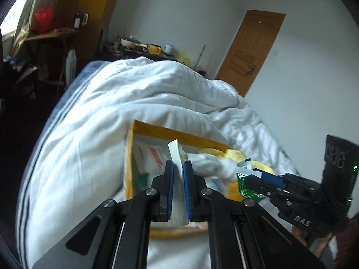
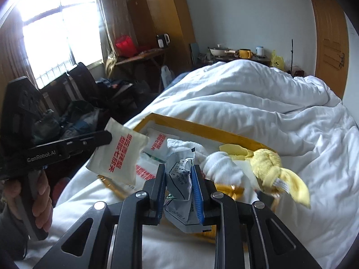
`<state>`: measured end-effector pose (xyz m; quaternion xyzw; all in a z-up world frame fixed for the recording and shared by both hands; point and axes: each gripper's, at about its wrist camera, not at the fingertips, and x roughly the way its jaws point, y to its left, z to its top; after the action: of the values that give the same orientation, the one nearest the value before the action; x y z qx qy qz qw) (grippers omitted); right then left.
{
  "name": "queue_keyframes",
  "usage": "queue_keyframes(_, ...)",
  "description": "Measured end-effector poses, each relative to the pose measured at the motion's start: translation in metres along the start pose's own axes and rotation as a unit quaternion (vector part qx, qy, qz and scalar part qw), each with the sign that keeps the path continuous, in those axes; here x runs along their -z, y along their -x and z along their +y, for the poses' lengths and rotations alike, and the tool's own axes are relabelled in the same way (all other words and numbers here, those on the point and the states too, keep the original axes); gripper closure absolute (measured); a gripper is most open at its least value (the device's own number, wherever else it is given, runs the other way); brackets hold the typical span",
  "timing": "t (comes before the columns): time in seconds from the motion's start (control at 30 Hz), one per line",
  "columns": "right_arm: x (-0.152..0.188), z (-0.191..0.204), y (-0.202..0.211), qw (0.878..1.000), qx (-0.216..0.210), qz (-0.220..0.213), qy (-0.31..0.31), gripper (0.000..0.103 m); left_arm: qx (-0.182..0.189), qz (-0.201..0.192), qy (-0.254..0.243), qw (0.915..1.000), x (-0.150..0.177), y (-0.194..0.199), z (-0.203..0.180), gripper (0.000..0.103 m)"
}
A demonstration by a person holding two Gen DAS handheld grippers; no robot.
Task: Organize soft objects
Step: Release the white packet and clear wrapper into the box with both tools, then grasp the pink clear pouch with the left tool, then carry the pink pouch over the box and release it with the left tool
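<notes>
White pouch with red print (image 2: 119,154) clamped in left tool (image 1: 178,174), held above yellow box (image 2: 202,132) on bed (image 2: 280,107). Right tool (image 2: 178,179) clamped on crumpled grey-and-green packet (image 2: 179,174). Yellow plush (image 2: 269,165) and white cloth (image 2: 222,163) sit in box.

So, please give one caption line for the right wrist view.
Right gripper shut on crumpled grey foil packet; left gripper lifts white red-printed pouch above yellow cardboard box.
</notes>
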<state>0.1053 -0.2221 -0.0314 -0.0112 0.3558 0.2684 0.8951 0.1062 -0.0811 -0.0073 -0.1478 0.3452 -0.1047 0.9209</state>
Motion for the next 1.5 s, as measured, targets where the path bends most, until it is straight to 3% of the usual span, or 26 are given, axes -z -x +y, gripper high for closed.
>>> queue_keyframes(0.13,-0.005,0.000,-0.022,1.000,-0.002,0.012,-0.005,0.078,0.001,0.006,0.020,0.9998,-0.001,-0.015,0.012,0.095)
queue_keyframes(0.2,-0.005,0.000,-0.033,1.000,-0.006,0.022,-0.009,0.071,0.005,0.006,0.023,0.9997,0.002,-0.019,0.015,0.093)
queue_keyframes(0.27,-0.003,-0.003,-0.042,0.999,-0.010,0.026,-0.019,0.057,-0.002,0.005,0.029,0.9996,0.005,-0.021,0.018,0.092)
queue_keyframes(0.3,-0.003,-0.006,-0.044,0.999,-0.013,0.027,-0.027,0.054,-0.002,0.004,0.035,0.9994,0.006,-0.020,0.021,0.086)
queue_keyframes(0.33,-0.003,-0.010,-0.045,0.999,-0.023,0.028,-0.040,0.047,0.001,0.003,0.039,0.9992,0.006,-0.017,0.022,0.069)
queue_keyframes(0.4,-0.003,-0.018,-0.037,0.997,-0.050,0.028,-0.060,0.043,0.007,-0.008,0.044,0.9990,0.007,-0.005,0.020,0.046)
queue_keyframes(0.53,0.002,-0.029,0.006,0.989,-0.105,0.032,-0.095,0.032,0.037,-0.015,0.017,0.9991,0.013,0.035,-0.002,0.030)
queue_keyframes(0.63,0.019,-0.033,0.057,0.984,-0.149,0.036,-0.092,0.017,0.072,-0.003,-0.008,0.9974,0.031,0.064,-0.026,0.019)
queue_keyframes(0.73,0.052,-0.038,0.094,0.980,-0.176,0.063,-0.073,0.012,0.121,0.070,-0.022,0.9900,0.058,0.068,-0.050,0.018)
queue_keyframes(0.83,0.095,-0.047,0.107,0.975,-0.177,0.110,-0.082,0.012,0.152,0.160,-0.021,0.9751,0.092,0.052,-0.069,0.018)
queue_keyframes(0.9,0.124,-0.055,0.105,0.966,-0.189,0.140,-0.106,0.012,0.165,0.200,-0.012,0.9656,0.106,0.040,-0.075,0.018)
queue_keyframes(1.0,0.149,-0.061,0.098,0.955,-0.216,0.160,-0.130,0.012,0.182,0.222,0.010,0.9578,0.112,0.029,-0.070,0.018)
queue_keyframes(1.13,0.157,-0.058,0.080,0.945,-0.231,0.186,-0.139,0.012,0.207,0.255,0.022,0.9441,0.122,0.018,-0.072,0.018)
queue_keyframes(1.27,0.157,-0.055,0.084,0.951,-0.225,0.170,-0.126,0.017,0.206,0.280,0.000,0.9375,0.134,0.009,-0.085,0.021)
queue_keyframes(1.33,0.159,-0.051,0.085,0.951,-0.230,0.168,-0.119,0.024,0.207,0.281,-0.006,0.9371,0.137,0.009,-0.090,0.034)
queue_keyframes(1.4,0.158,-0.045,0.084,0.956,-0.220,0.165,-0.101,0.025,0.216,0.280,-0.008,0.9355,0.138,0.010,-0.092,0.041)
queue_keyframes(1.5,0.158,-0.038,0.087,0.962,-0.207,0.158,-0.084,0.028,0.217,0.275,0.000,0.9365,0.137,0.014,-0.089,0.041)
